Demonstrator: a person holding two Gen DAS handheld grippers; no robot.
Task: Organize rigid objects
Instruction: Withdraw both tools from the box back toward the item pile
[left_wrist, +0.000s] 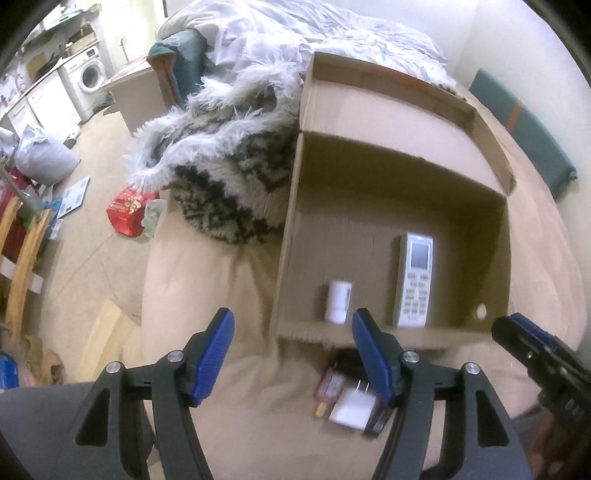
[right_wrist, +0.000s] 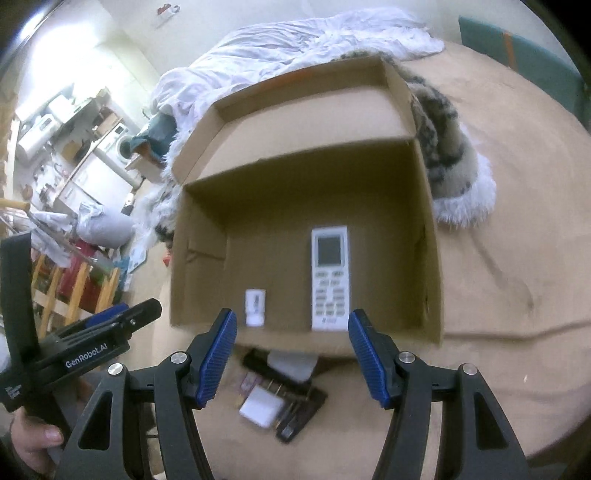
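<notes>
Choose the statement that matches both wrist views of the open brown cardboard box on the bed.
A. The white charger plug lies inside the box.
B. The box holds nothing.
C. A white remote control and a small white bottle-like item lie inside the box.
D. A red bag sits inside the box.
C: the white remote control and the small white bottle-like item lie on the floor of the open brown cardboard box.

Black left gripper (left_wrist: 291, 354) with 2 ribbed blue fingers (left_wrist: 212, 360), silver screws, "GenRobot.AI" lettering.

Both wrist cameras look steeply down from just before the bed, sharing the open cardboard box (left_wrist: 391, 218) (right_wrist: 306, 192).
</notes>
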